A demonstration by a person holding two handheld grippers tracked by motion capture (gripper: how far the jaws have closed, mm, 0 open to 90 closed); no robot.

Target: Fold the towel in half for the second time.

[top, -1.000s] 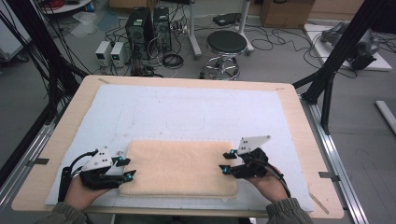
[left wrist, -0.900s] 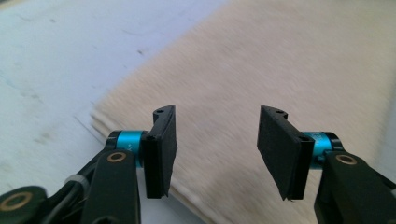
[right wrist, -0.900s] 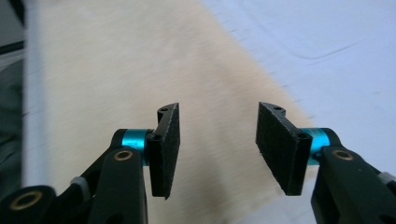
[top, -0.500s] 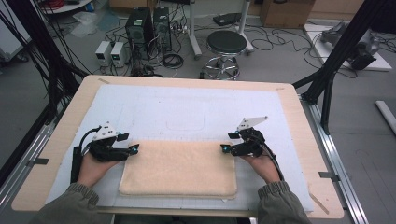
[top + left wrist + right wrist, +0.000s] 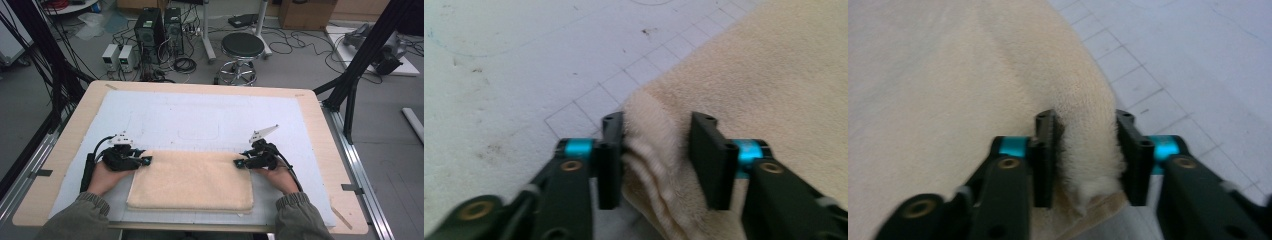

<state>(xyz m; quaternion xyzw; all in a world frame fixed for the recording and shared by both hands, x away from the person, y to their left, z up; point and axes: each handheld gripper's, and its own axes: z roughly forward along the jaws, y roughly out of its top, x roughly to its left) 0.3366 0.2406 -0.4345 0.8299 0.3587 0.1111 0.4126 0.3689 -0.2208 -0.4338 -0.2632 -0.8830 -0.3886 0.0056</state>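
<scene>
Folded cream towel [image 5: 192,181] lay flat on the white grid mat [image 5: 200,120], near the bench's [image 5: 65,145] front edge. Far left corner bunched inside the left claw [image 5: 146,160], clamped after closing in. Far right corner pinched likewise by the right claw [image 5: 238,163], also just closed.

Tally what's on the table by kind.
Towels: 1, cream, folded towel
Grippers: 2, left gripper and right gripper, one at each far corner
Mats: 1, white gridded mat
Total: 4
</scene>
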